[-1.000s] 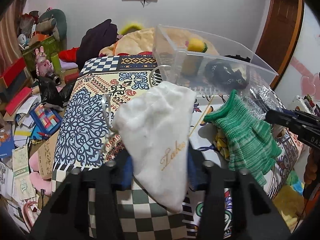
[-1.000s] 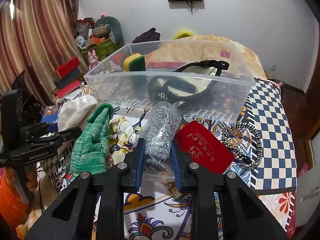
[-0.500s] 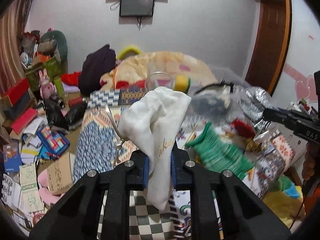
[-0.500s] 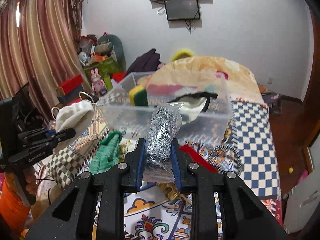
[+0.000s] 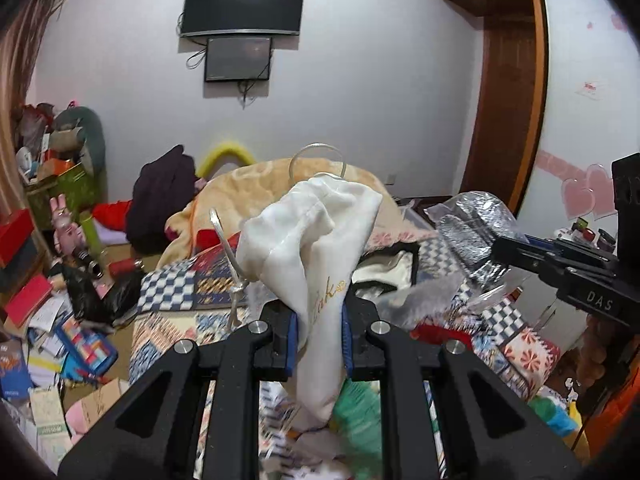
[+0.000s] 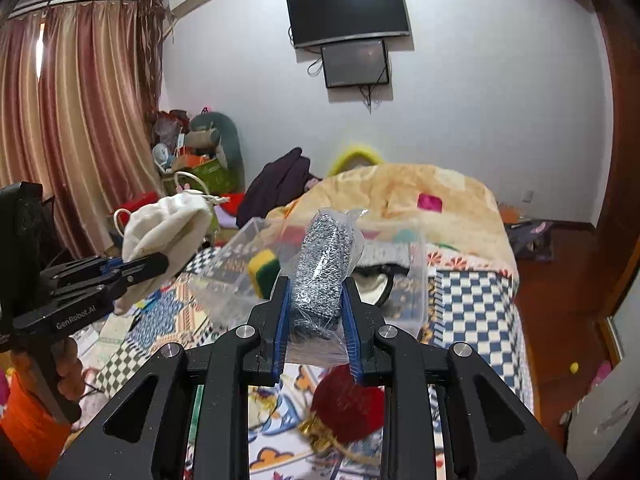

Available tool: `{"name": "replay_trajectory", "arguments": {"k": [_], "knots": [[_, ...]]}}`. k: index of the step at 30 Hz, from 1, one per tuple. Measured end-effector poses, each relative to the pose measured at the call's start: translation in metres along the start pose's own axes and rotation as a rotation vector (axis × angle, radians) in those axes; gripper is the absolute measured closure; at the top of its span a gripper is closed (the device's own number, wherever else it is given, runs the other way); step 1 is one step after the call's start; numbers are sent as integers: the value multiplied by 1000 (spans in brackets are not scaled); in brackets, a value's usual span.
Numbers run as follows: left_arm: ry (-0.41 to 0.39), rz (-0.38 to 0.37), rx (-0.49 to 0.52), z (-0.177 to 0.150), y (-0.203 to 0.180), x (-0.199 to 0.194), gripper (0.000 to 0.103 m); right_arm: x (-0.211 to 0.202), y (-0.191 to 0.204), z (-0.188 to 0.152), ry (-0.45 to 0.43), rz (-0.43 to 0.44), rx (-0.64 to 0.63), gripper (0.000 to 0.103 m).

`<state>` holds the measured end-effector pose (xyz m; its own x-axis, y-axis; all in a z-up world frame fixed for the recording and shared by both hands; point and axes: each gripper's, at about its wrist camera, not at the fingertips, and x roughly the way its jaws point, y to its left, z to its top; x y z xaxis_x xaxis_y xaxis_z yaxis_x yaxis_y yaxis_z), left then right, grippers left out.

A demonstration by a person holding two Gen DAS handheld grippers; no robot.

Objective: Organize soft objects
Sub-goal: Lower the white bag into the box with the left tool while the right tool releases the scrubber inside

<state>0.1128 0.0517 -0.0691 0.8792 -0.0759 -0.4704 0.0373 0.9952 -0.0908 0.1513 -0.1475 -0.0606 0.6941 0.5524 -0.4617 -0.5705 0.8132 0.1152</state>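
A lived-in home bedroom. A bed [image 6: 476, 292] with a patterned patchwork cover and a peach blanket [image 6: 404, 192] fills the middle, a television [image 6: 347, 11] hangs on the white wall, striped curtains [image 6: 76, 120] cover the window, and books and papers [image 5: 48, 344] litter the floor.

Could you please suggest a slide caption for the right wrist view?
Right gripper lifts a bagged steel scourer above the clear bin.

One white pouch [image 5: 316, 236], one bagged scourer [image 6: 320, 268], one clear bin [image 6: 236, 280], one sponge [image 6: 262, 266].
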Motion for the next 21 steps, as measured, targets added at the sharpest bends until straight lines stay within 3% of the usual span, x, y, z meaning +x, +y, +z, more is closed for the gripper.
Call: {"name": "replay_trajectory", "arguments": {"k": [9,21], "knots": [[36,-48,32,18,-19,47,86,22,-14,12,-14,-33,20,81],[189,-93,45,15,-33,115,86,60,-26,9,53,-64,53,81]]}}
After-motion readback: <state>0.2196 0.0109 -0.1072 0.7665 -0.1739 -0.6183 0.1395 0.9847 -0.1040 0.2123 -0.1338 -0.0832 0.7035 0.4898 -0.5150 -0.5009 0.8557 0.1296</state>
